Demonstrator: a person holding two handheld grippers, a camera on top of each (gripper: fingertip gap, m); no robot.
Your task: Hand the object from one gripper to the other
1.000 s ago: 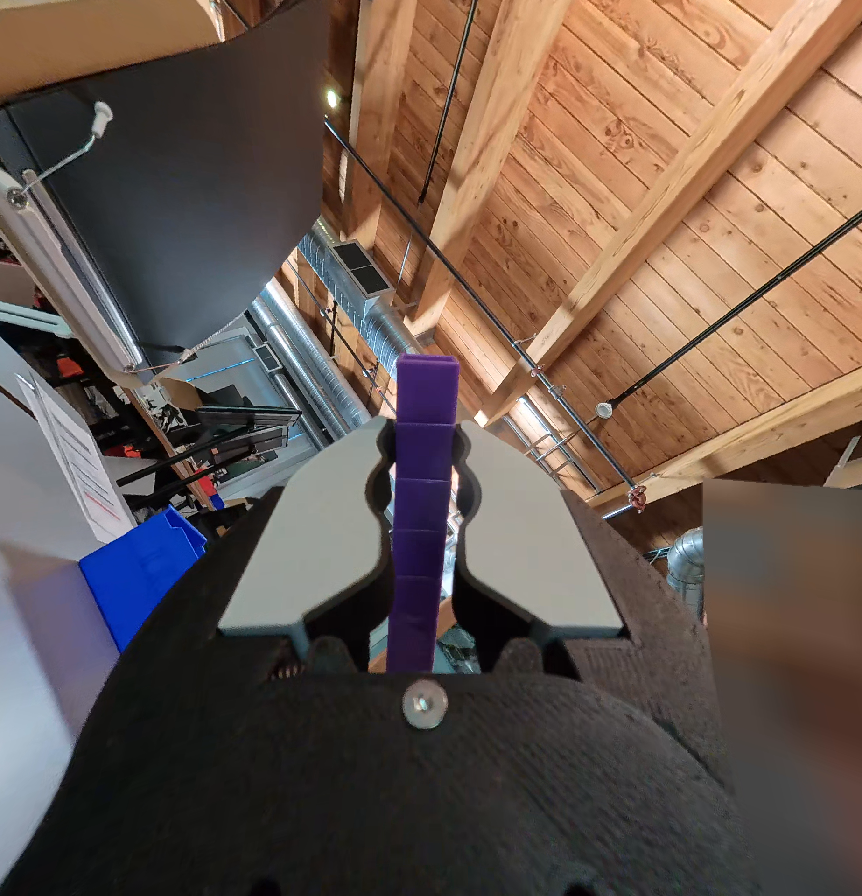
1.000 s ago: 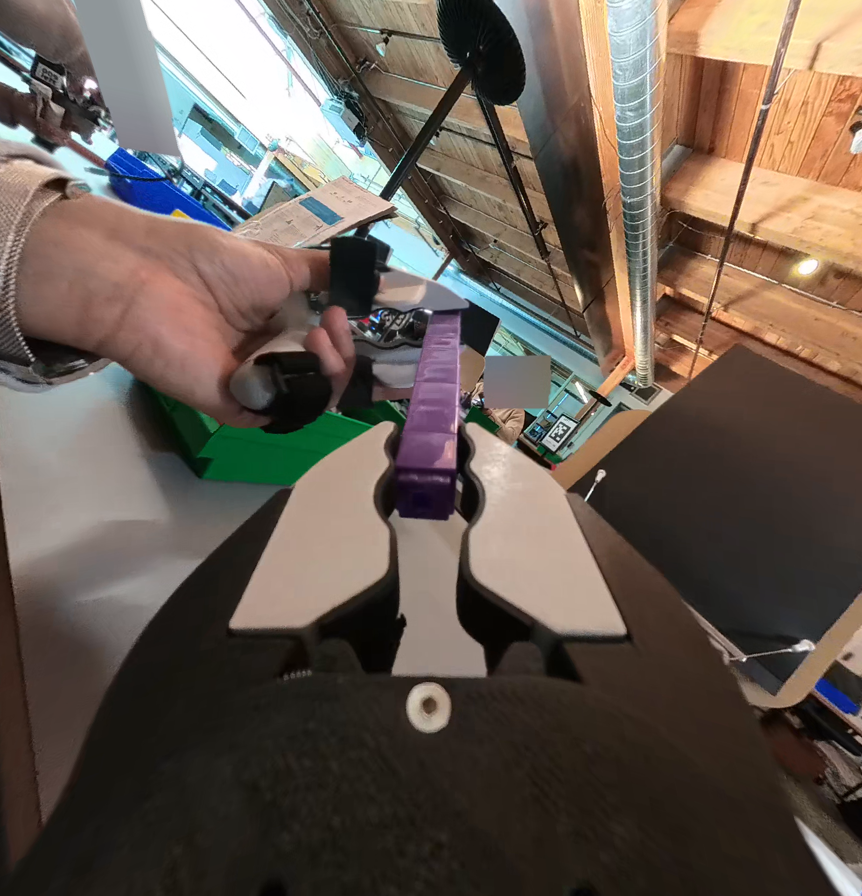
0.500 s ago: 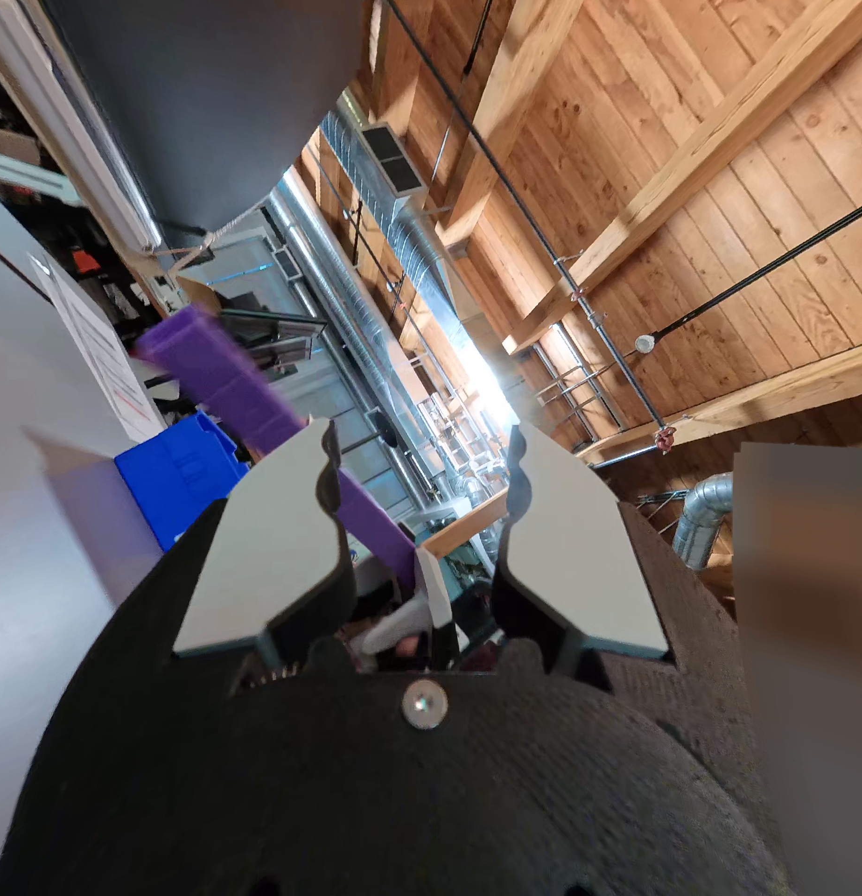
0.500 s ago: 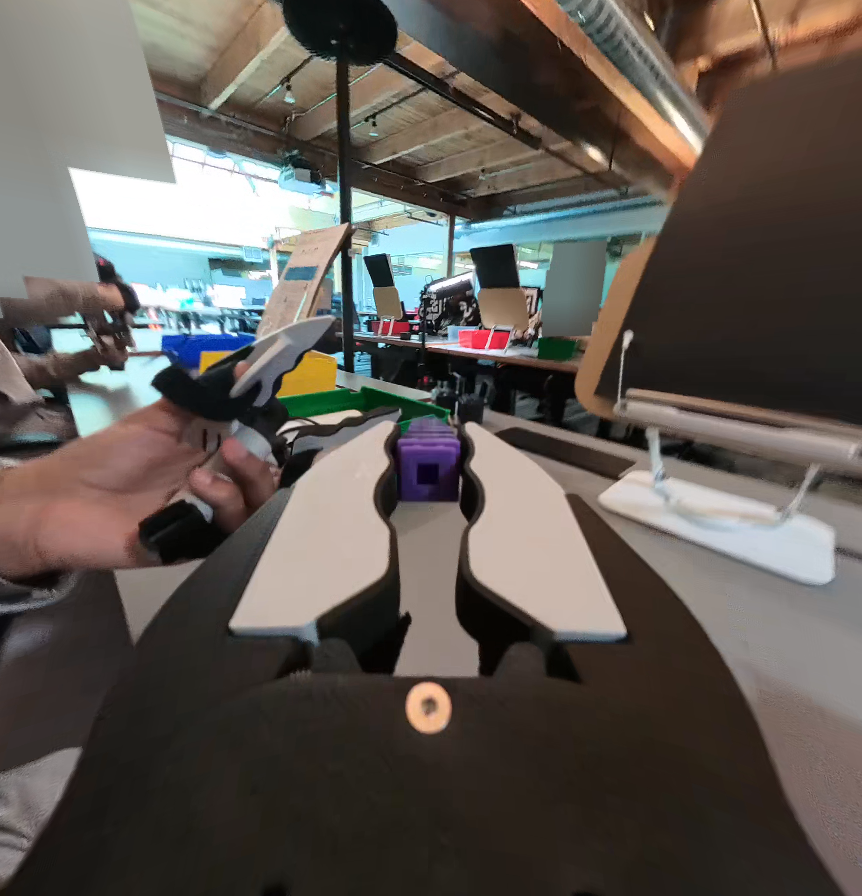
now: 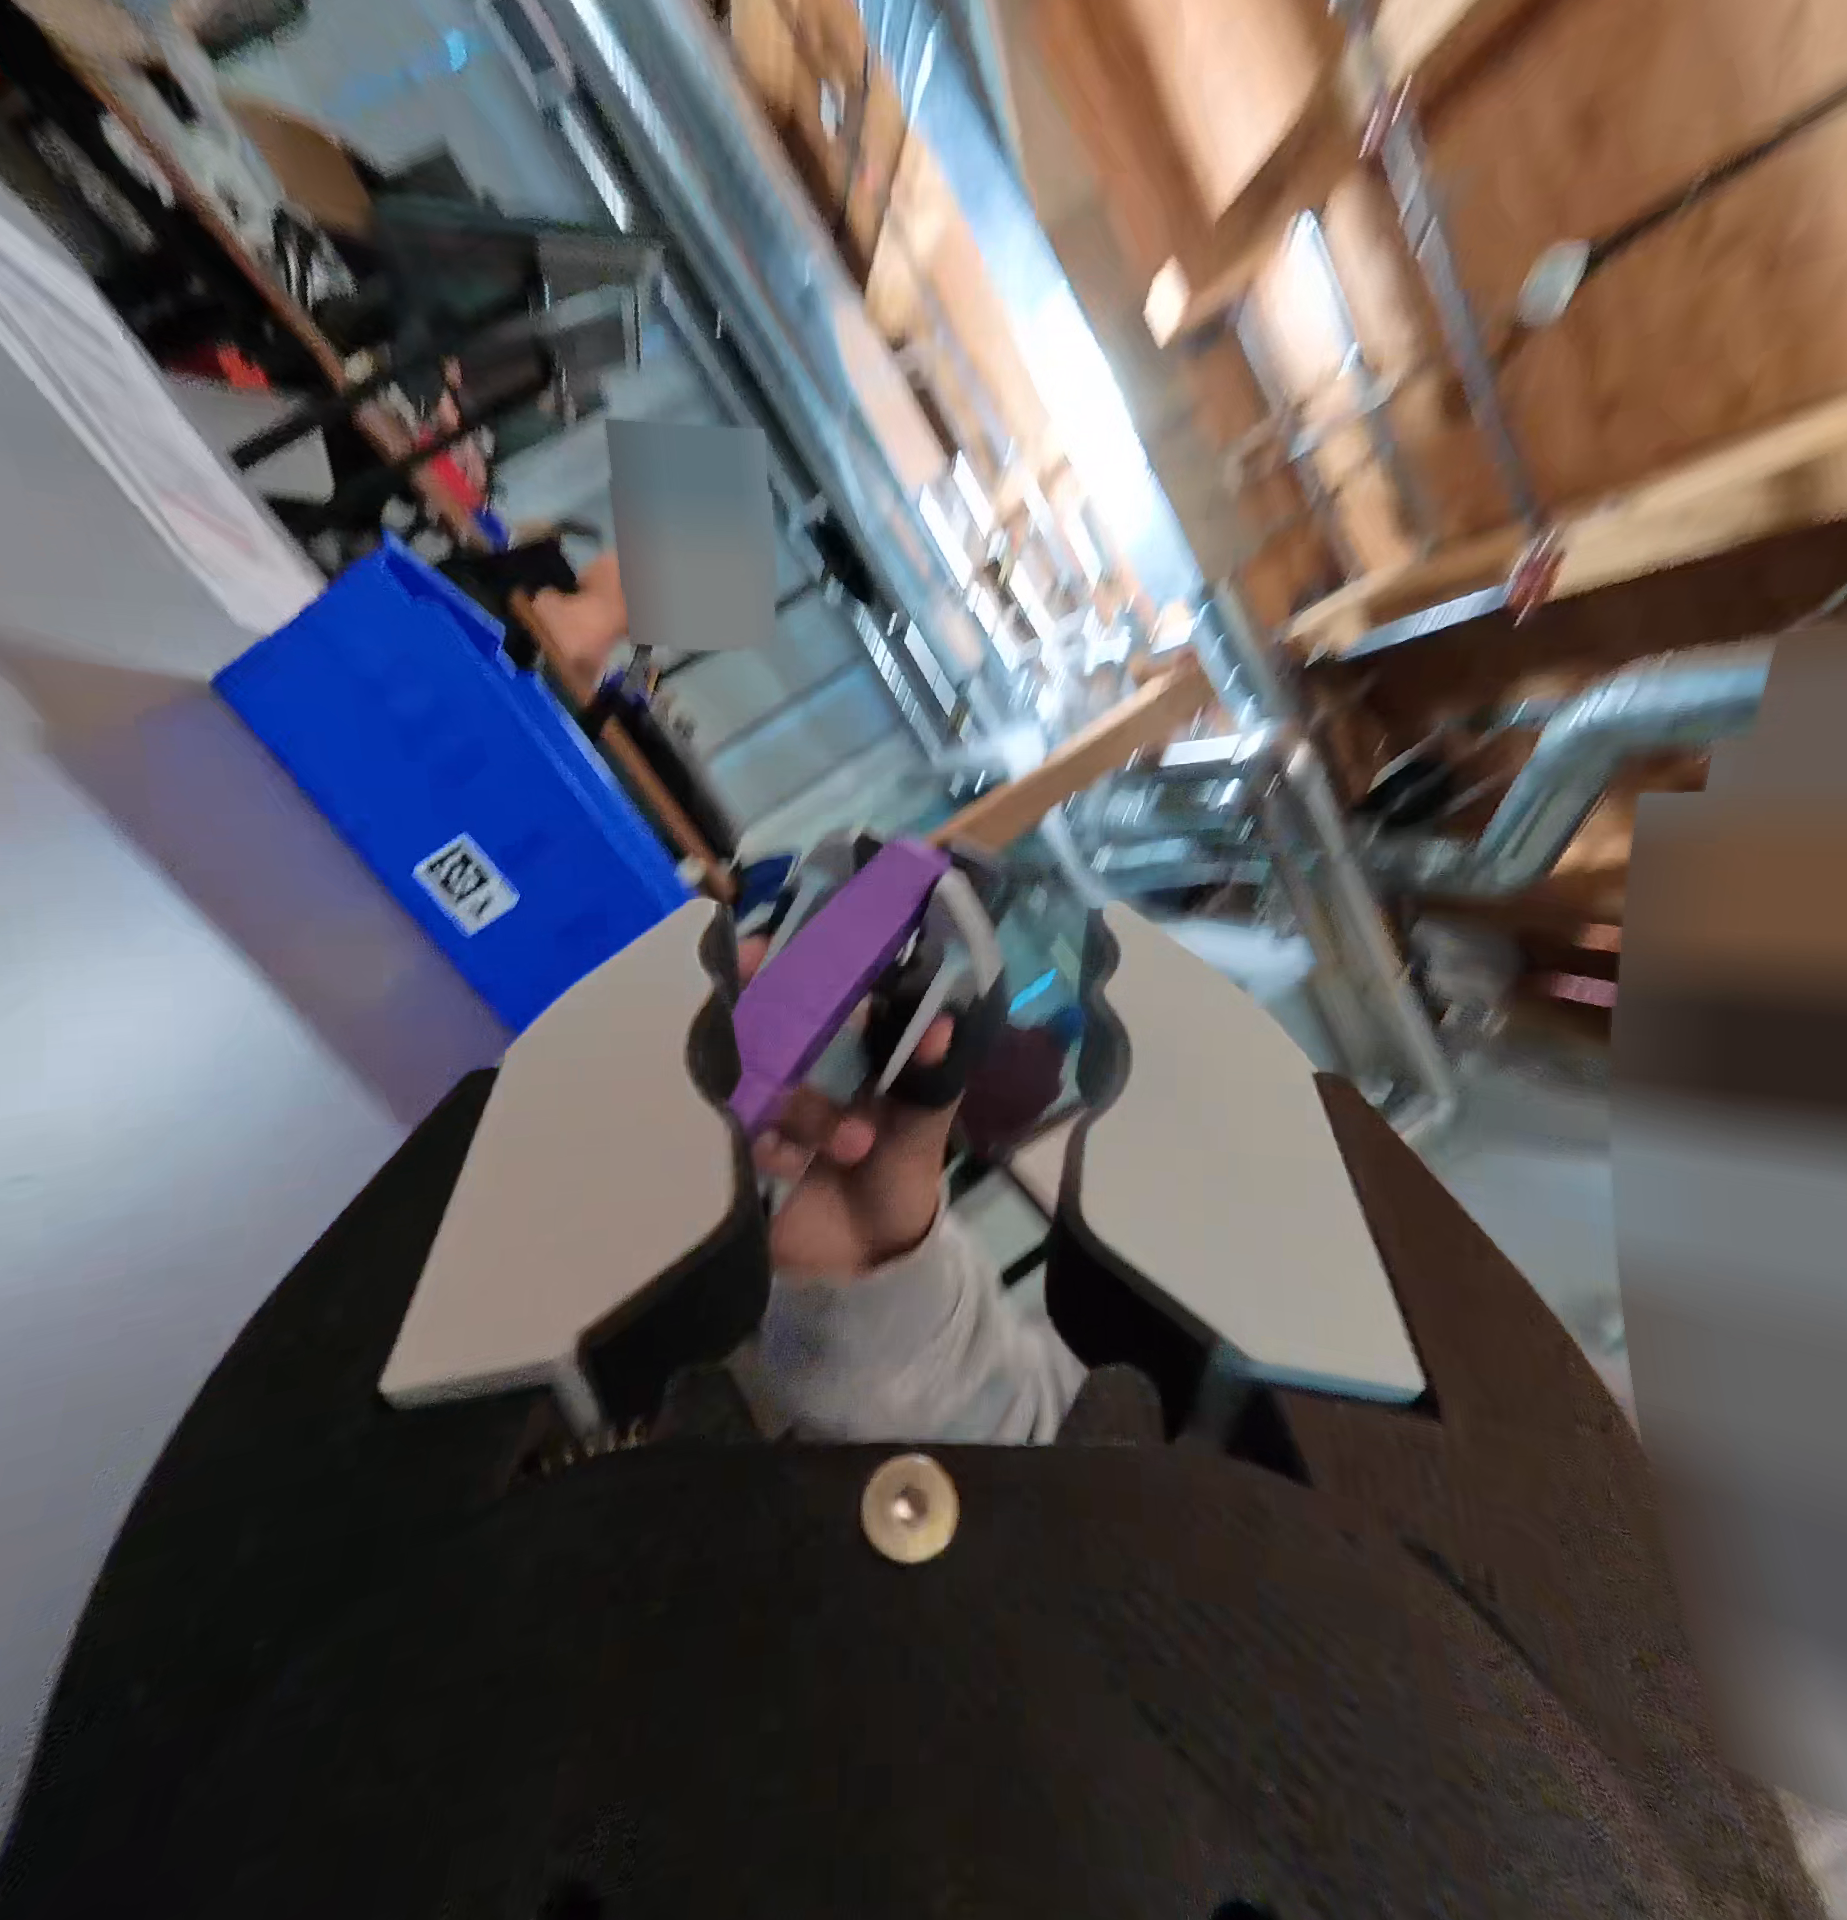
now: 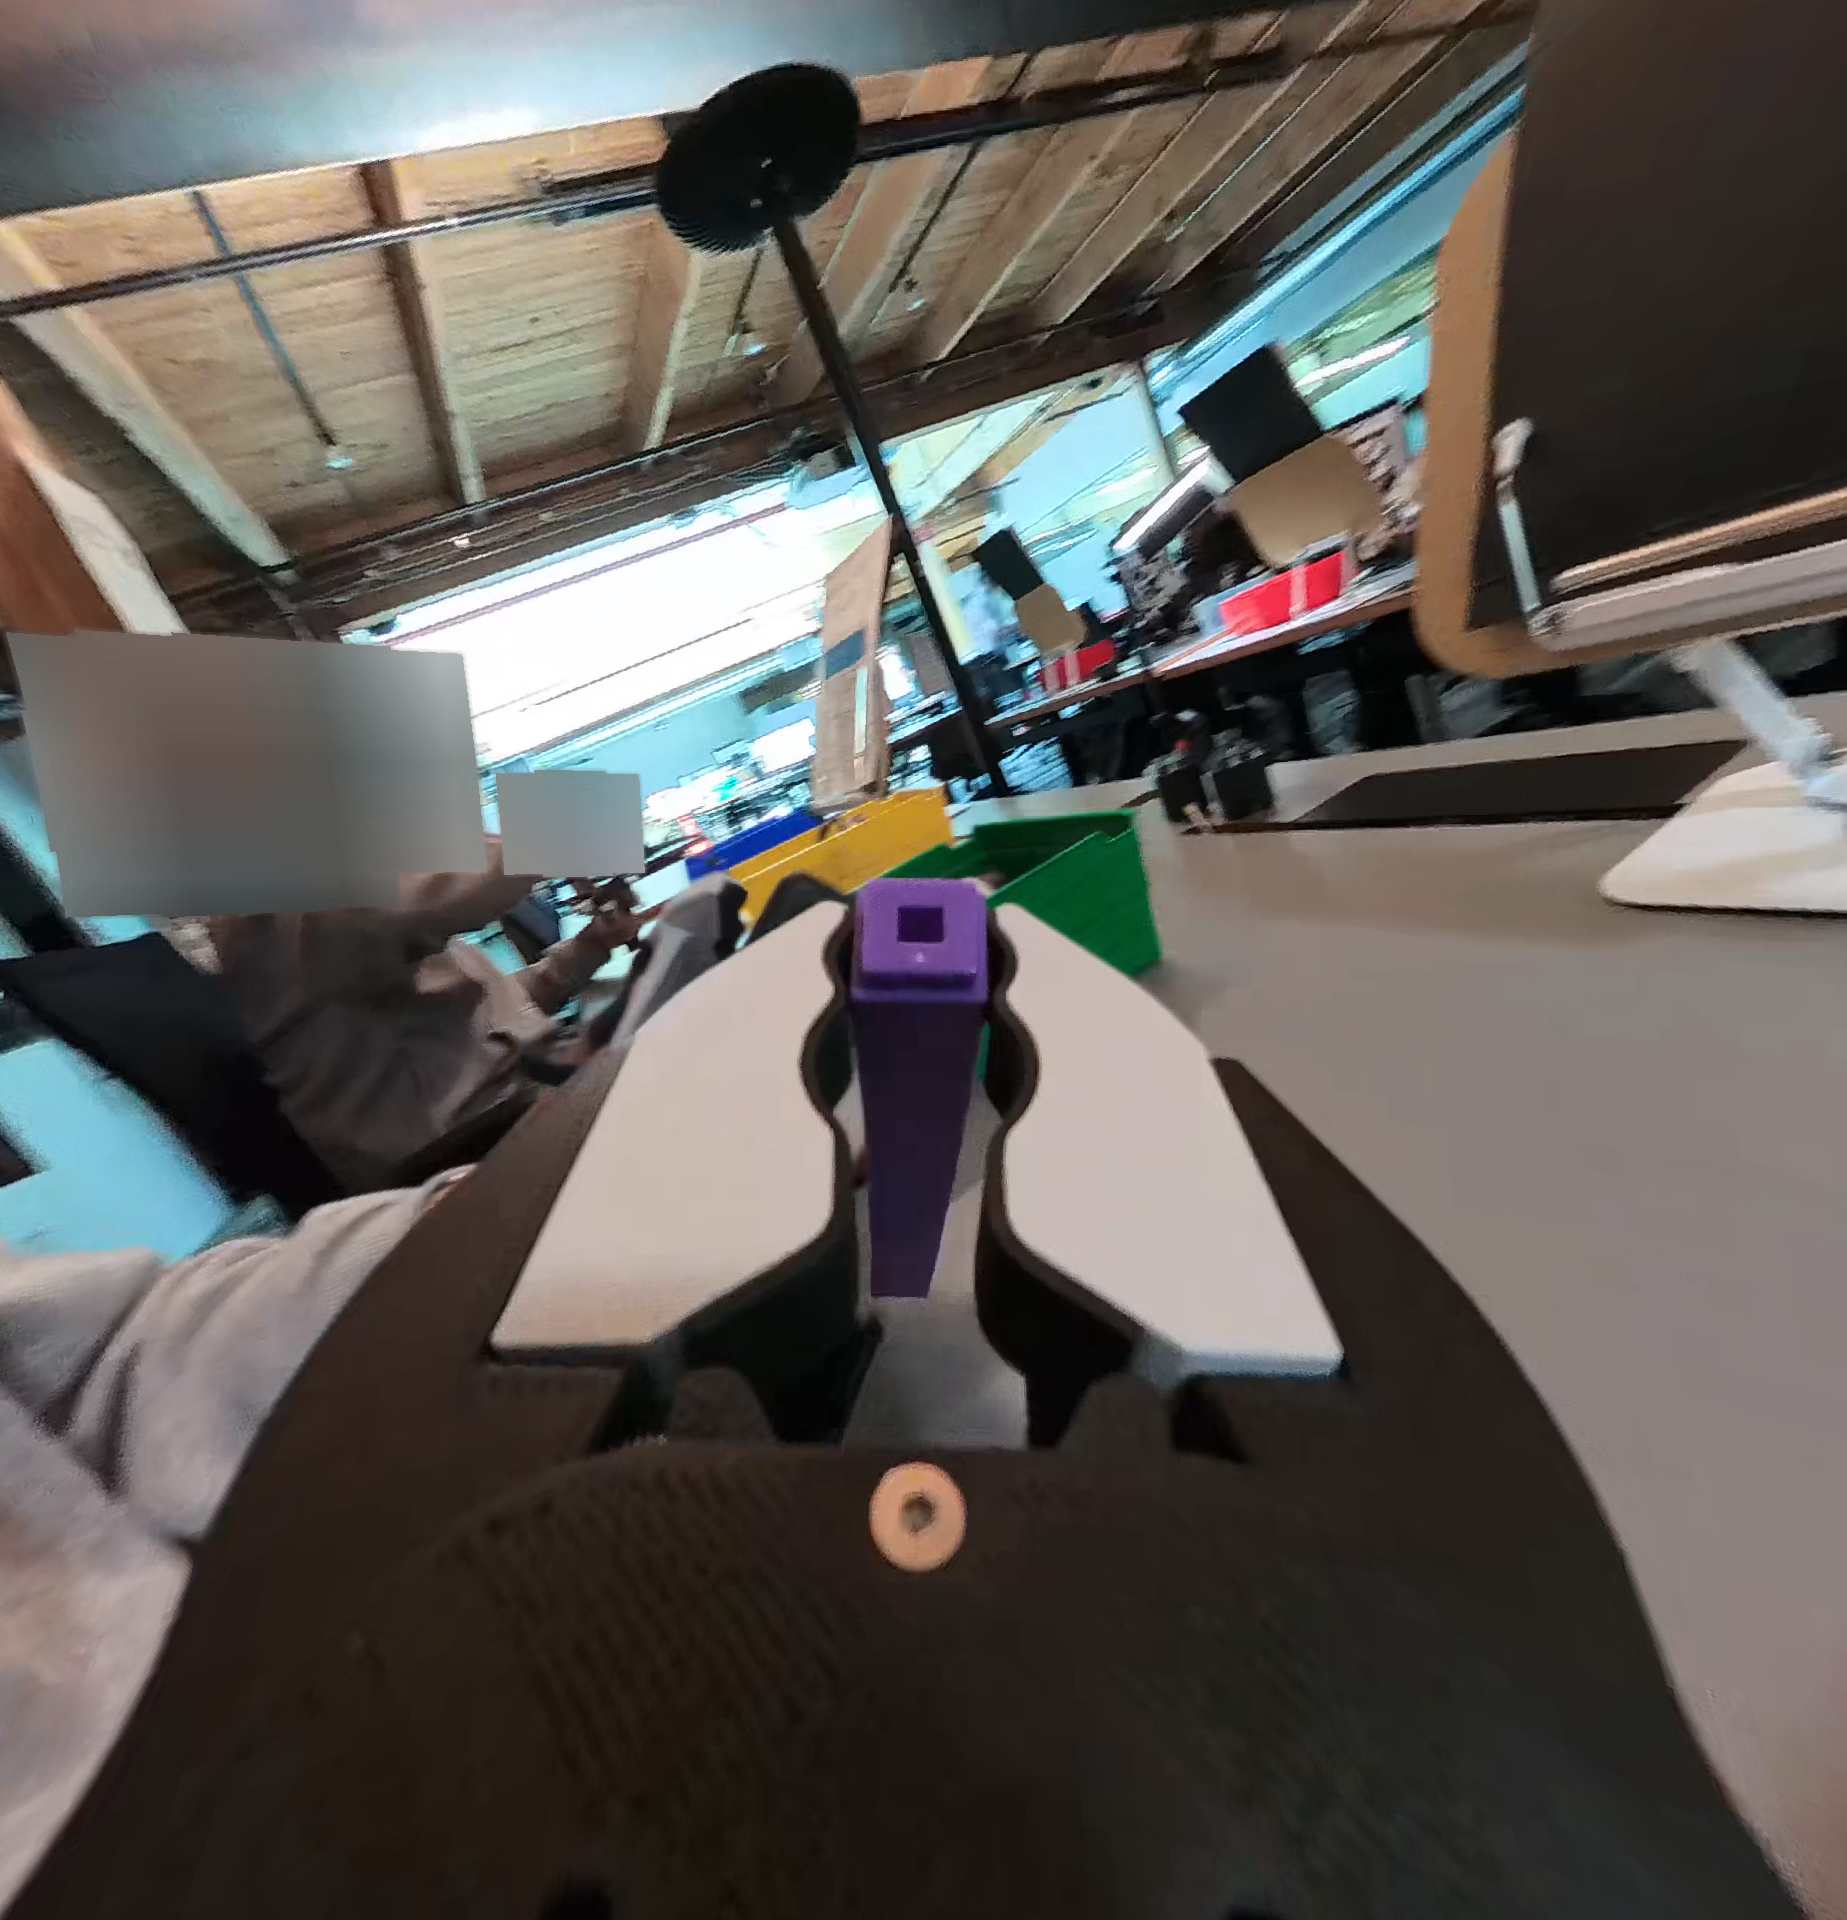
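The purple block stick (image 6: 914,1081) sits pinched in my right claw (image 6: 914,997), above the grey surface (image 6: 1470,1091); my left claw (image 5: 903,997) gapes empty. Gripped near one end, it could pivot and slip.

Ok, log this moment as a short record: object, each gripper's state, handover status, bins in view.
object: purple block stick
right gripper: shut on the stick, stick pointing forward between the fingers
left gripper: open, empty
handover: done, judging by who holds it
bins: green bin and yellow bin on the grey table; blue bin in the left wrist view
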